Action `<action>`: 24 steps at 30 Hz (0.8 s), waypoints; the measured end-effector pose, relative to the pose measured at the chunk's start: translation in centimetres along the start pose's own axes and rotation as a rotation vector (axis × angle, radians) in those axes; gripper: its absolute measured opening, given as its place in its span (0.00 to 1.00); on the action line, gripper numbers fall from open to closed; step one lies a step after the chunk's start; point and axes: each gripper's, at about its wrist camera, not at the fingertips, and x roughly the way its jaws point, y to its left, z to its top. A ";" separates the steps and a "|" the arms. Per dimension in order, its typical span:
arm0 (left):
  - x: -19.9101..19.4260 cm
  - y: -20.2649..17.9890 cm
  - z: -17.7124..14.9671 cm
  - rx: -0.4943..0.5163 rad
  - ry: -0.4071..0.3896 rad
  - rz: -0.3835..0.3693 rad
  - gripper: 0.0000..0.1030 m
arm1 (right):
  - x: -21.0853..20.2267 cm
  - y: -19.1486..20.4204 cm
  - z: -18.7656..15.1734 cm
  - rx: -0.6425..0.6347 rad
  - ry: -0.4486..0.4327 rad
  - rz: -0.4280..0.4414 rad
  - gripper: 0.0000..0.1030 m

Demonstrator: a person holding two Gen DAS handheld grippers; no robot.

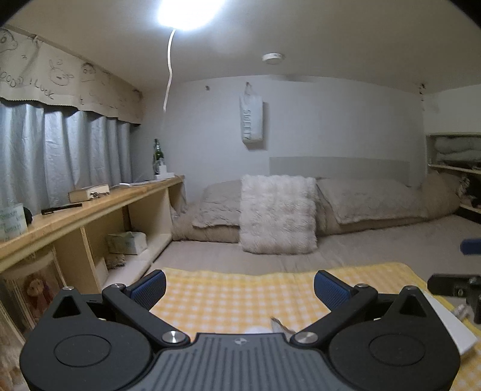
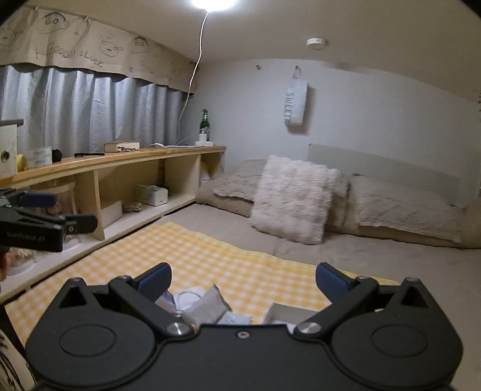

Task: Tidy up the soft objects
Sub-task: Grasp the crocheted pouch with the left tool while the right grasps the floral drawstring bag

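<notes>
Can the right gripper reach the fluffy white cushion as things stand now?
Probably yes, after moving forward. The right gripper has open, empty jaws, and only the flat yellow checked blanket and bare bed lie before the fluffy white cushion.

A single ceiling lamp [image 1: 189, 12] at the top edge lights the dim room and blows out to a white glare in both views. Fisheye distortion bows the wooden shelf [image 2: 120, 159] and curtain valance [image 2: 90, 51], and black vignetting fills the corners. The hanging bag [image 2: 296, 102] casts a soft shadow on the far wall. Detail is soft and slightly blurred throughout.
</notes>
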 end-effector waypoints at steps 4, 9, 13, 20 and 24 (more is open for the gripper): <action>2.5 1.0 1.5 -0.024 0.009 0.035 1.00 | 3.1 -0.2 1.5 0.012 0.025 0.026 1.00; 6.2 2.7 2.0 -0.018 0.054 0.109 1.00 | 7.2 0.2 2.3 0.032 0.059 0.054 1.00; 9.3 4.5 1.2 -0.026 0.139 0.135 1.00 | 10.7 0.8 1.9 0.041 0.111 0.073 1.00; 14.5 7.7 -2.1 -0.083 0.332 0.184 1.00 | 17.3 1.2 -0.5 0.160 0.272 0.152 1.00; 16.6 9.6 -5.0 -0.139 0.417 0.260 1.00 | 20.1 2.1 -2.7 0.223 0.379 0.212 1.00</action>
